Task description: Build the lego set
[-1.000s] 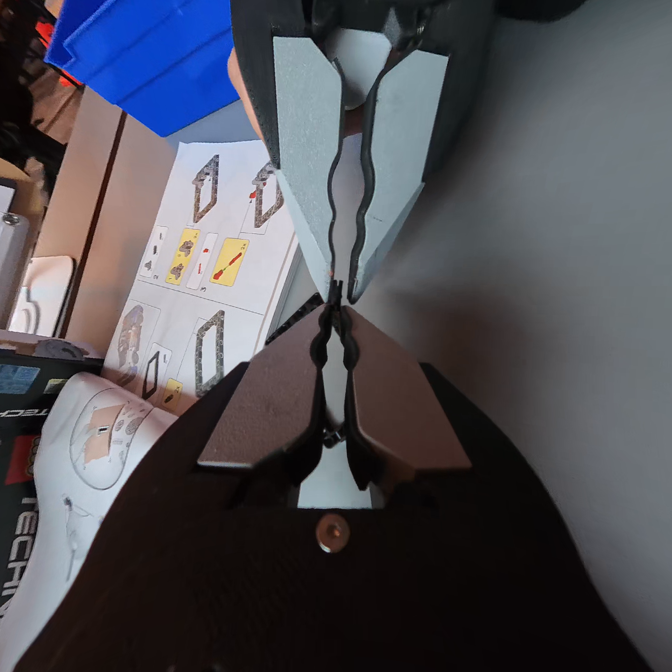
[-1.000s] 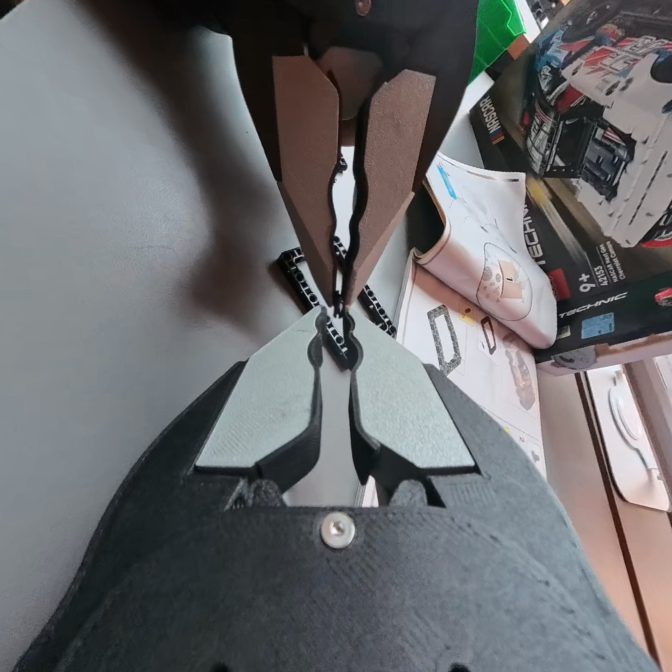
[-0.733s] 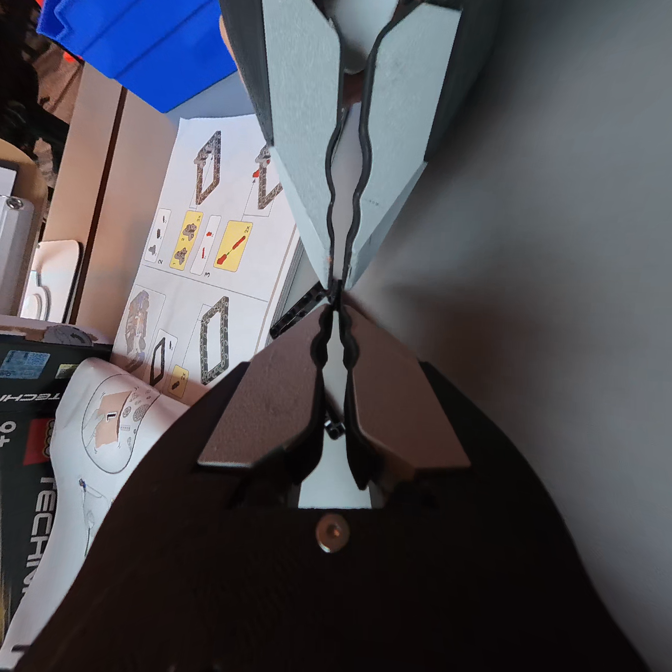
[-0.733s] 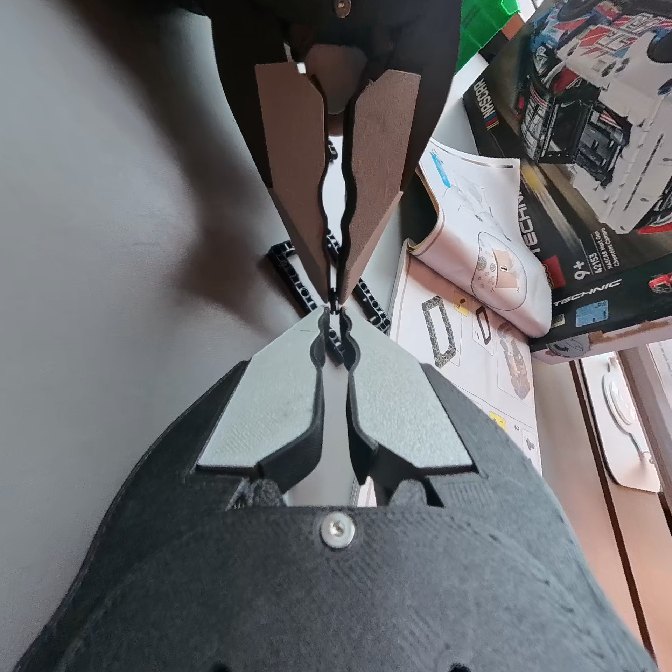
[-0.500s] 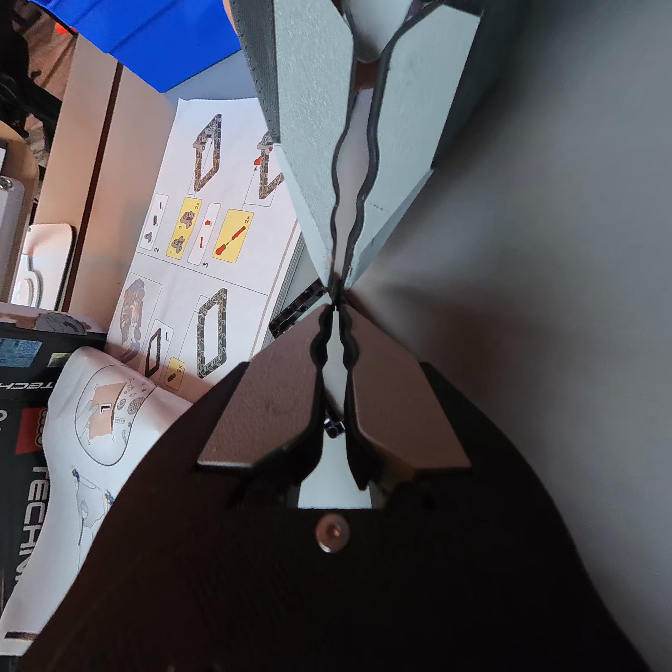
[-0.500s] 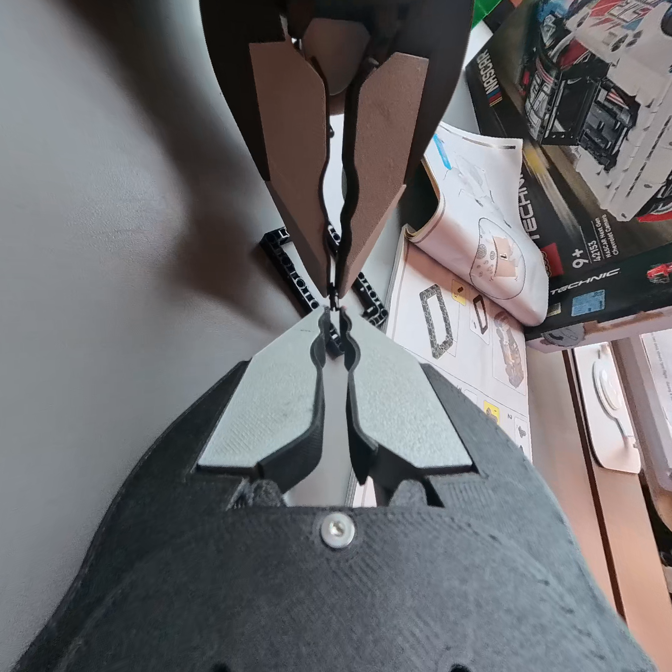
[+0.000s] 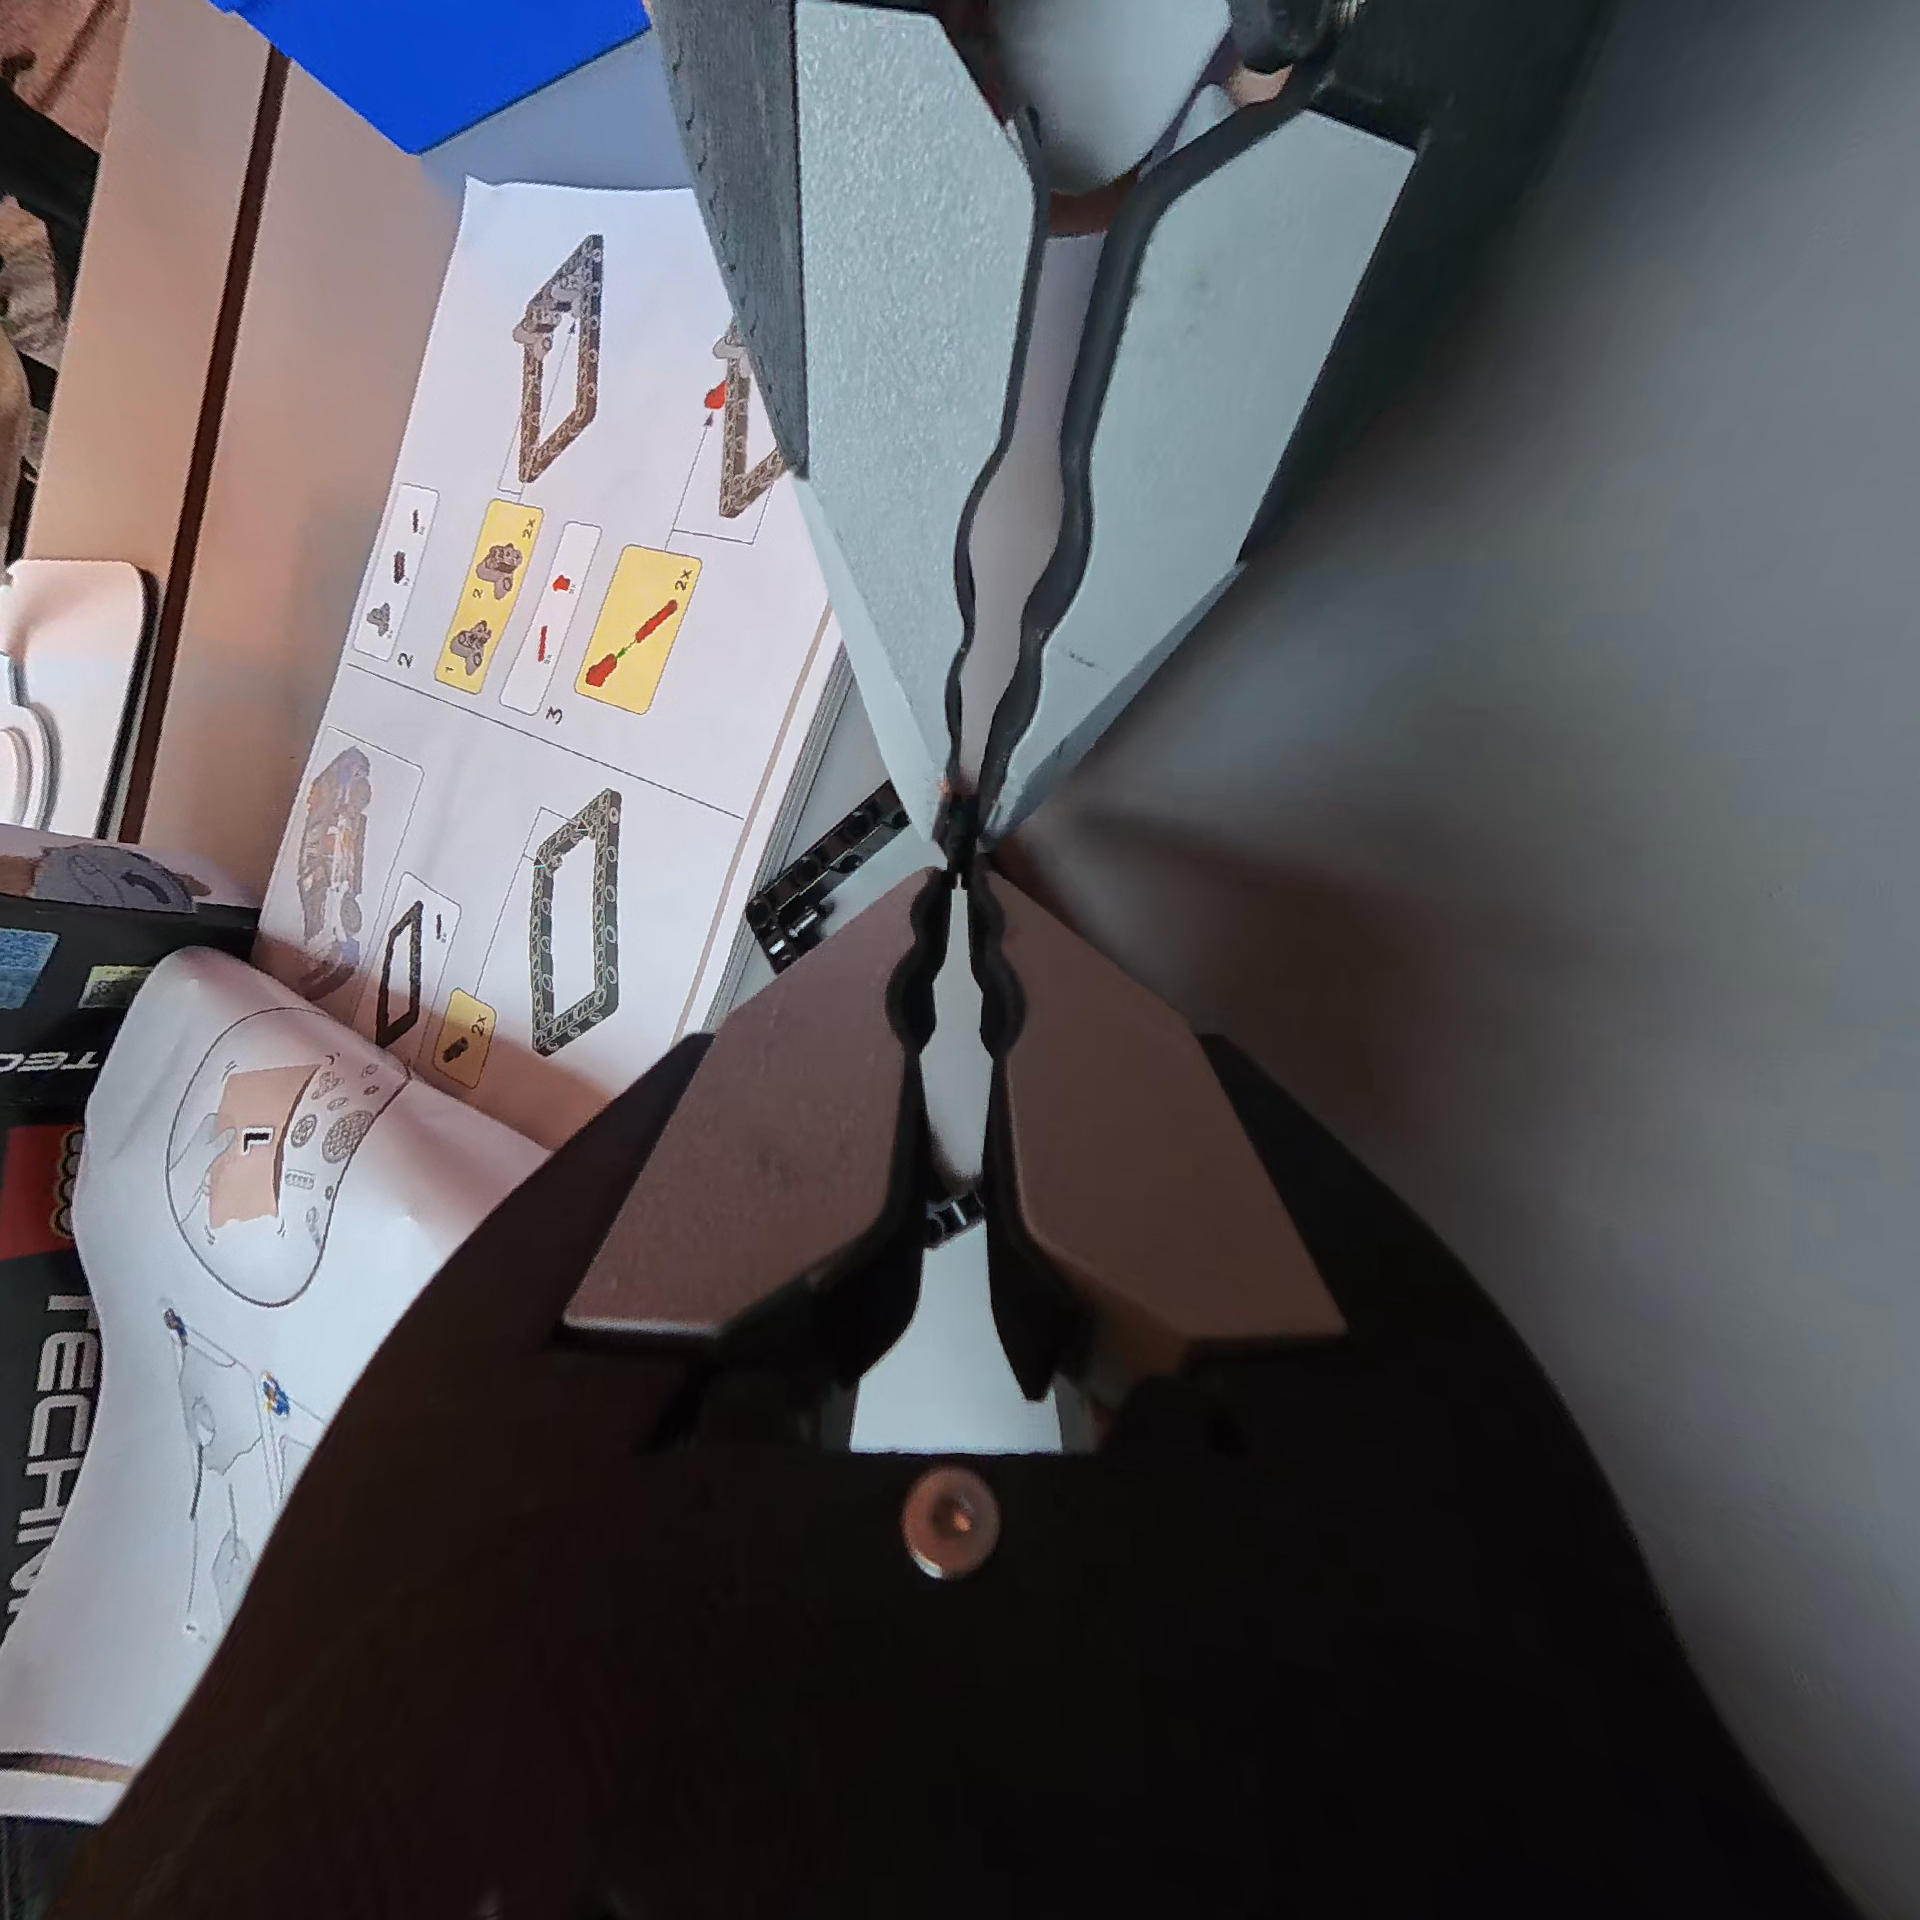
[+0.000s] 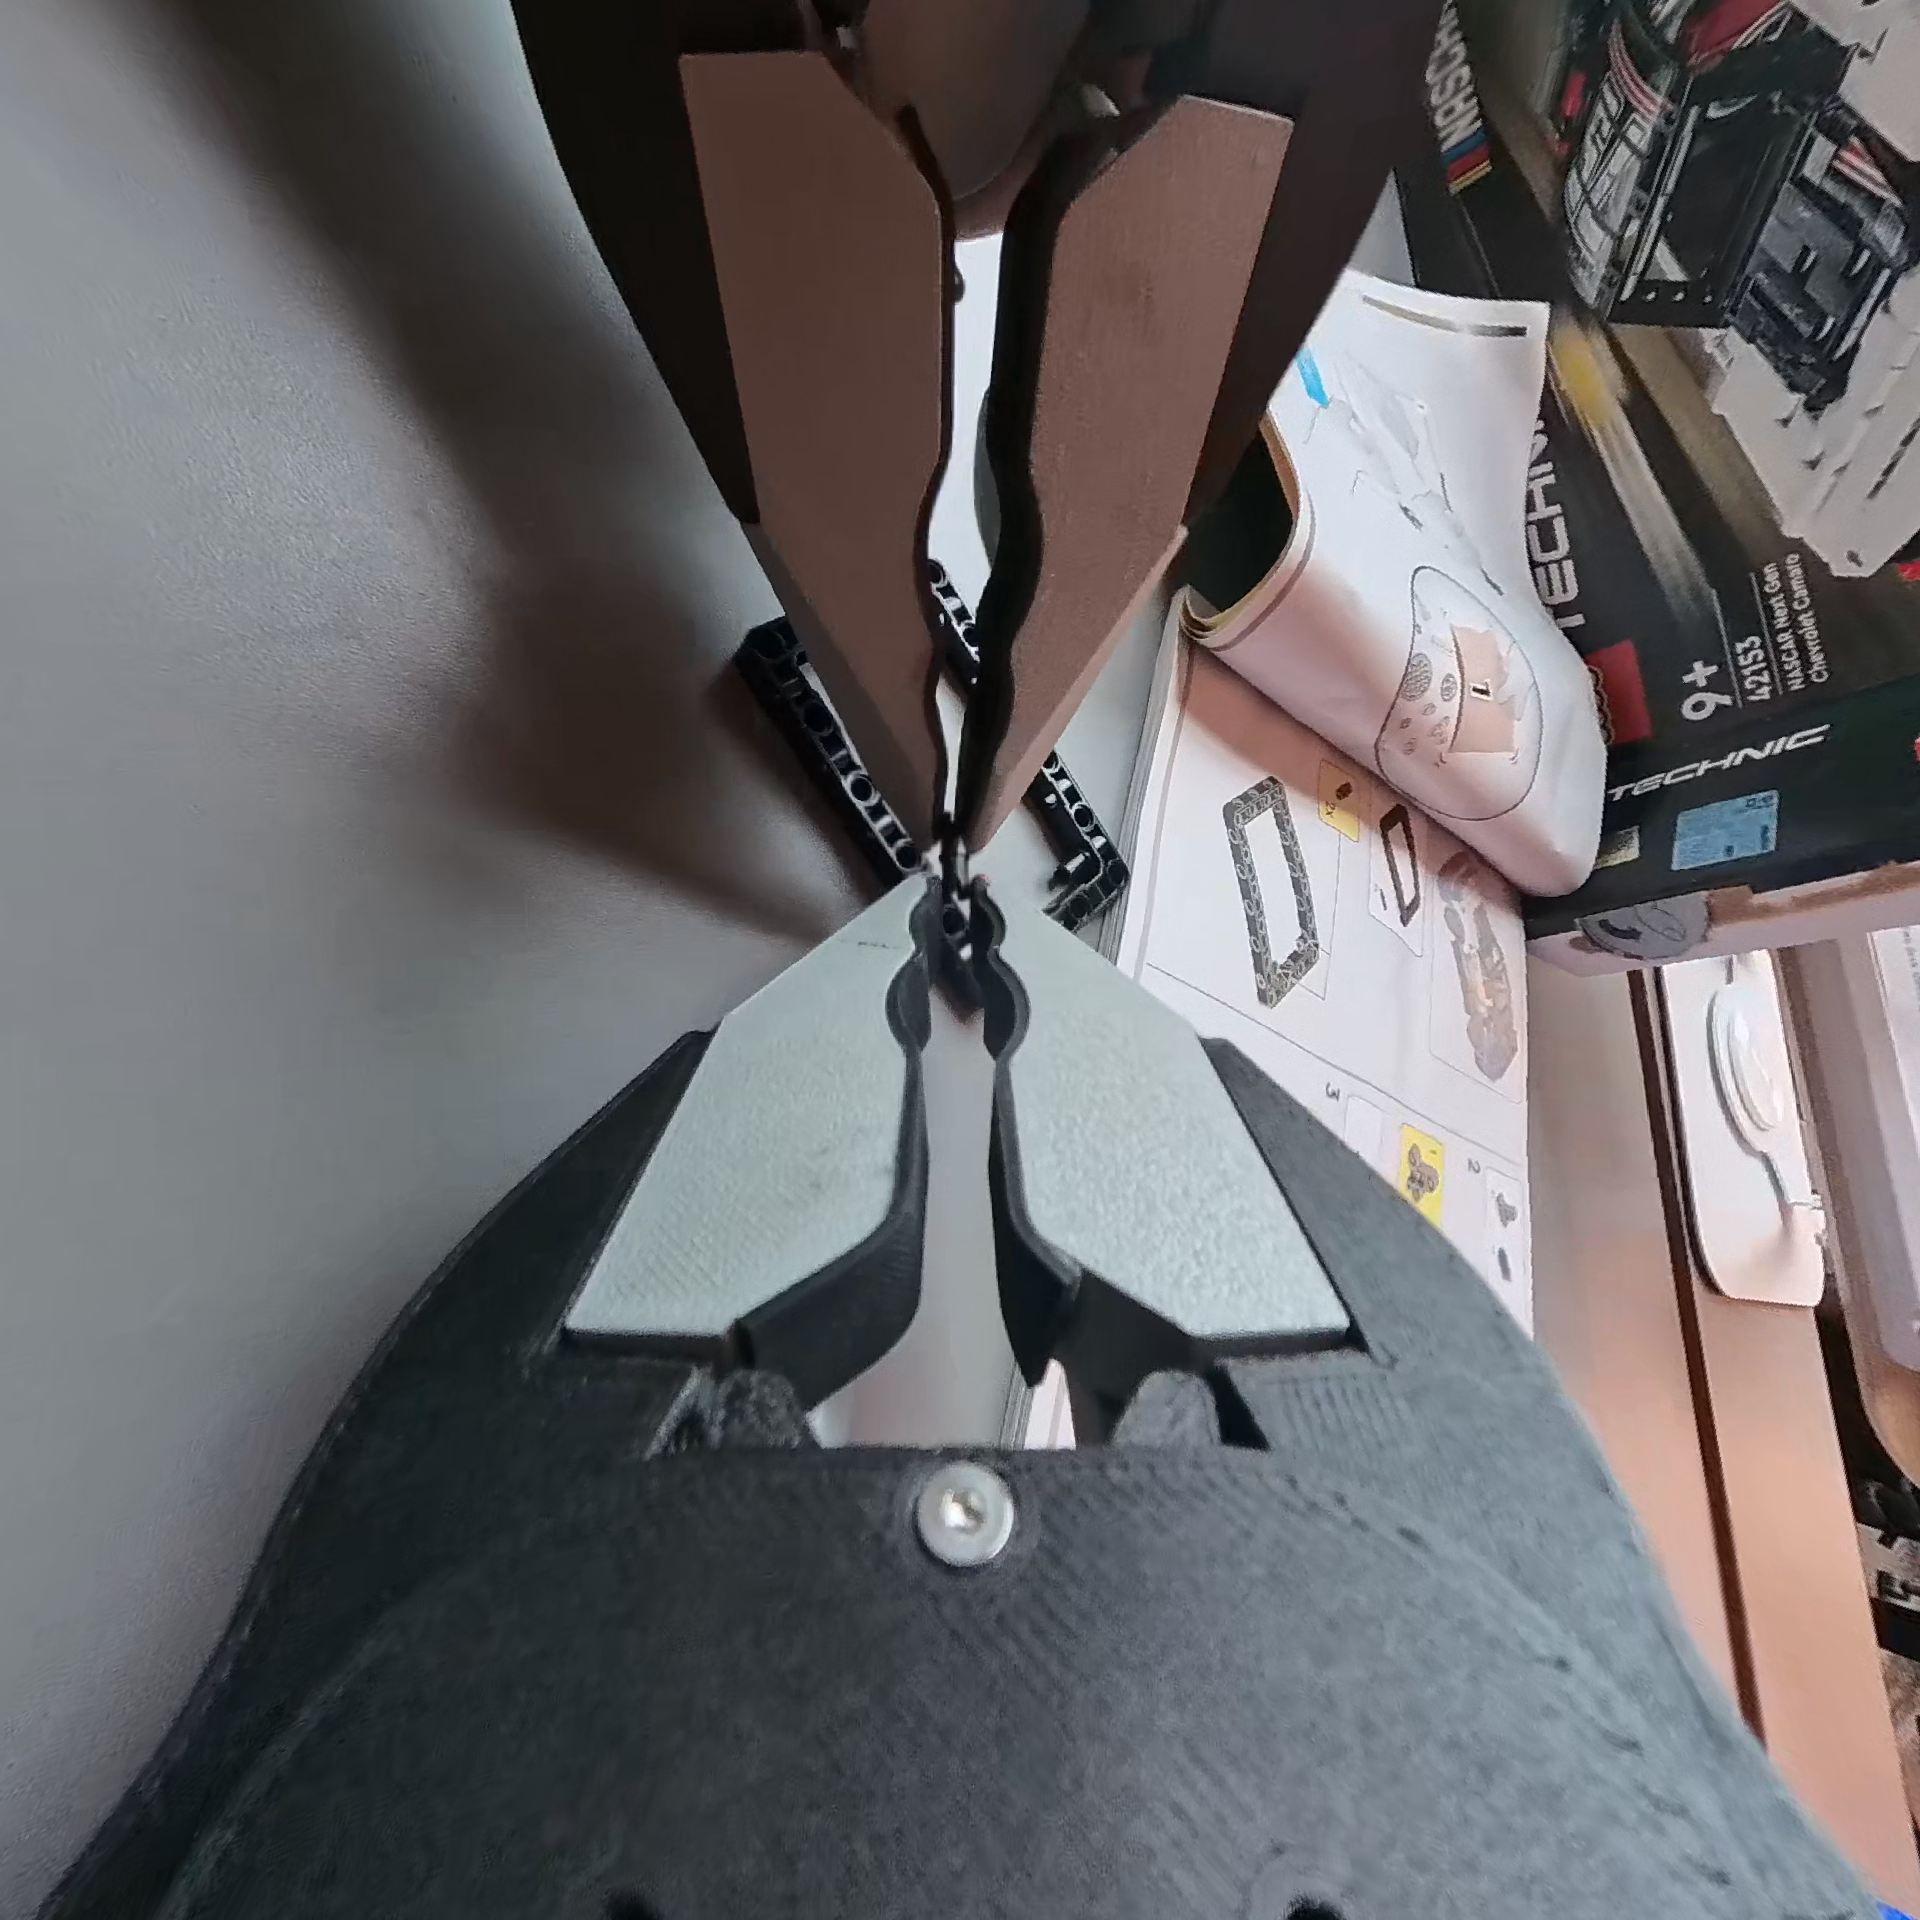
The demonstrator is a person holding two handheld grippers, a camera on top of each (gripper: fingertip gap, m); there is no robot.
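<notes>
My left gripper [image 7: 956, 883], with brown pads, and my right gripper [image 8: 951, 899], with grey pads, meet tip to tip above the grey table [image 8: 260, 727]. Both are shut. A small black lego piece [image 7: 961, 840] is pinched where the tips meet; it also shows in the right wrist view [image 8: 956, 935]. The right gripper [image 7: 966, 805] comes in from the top of the left wrist view, and the left gripper [image 8: 951, 847] from the top of the right wrist view. A black rectangular lego frame [image 8: 831, 748] lies flat on the table under the tips, partly hidden [image 7: 831, 883].
An open instruction booklet [image 7: 540, 727] lies beside the frame. A white paper parts bag [image 8: 1403, 623] rests against the set's box [image 8: 1714, 416]. A blue bin [image 7: 447, 62] stands beyond the booklet. Another small black piece [image 7: 951, 1210] lies on the table under my left fingers. Both grippers' tips are close together, under 4 cm apart.
Both grippers stay shut and tip to tip. They have drawn slightly closer to each other, and the booklet and frame have shifted a little in both views.
</notes>
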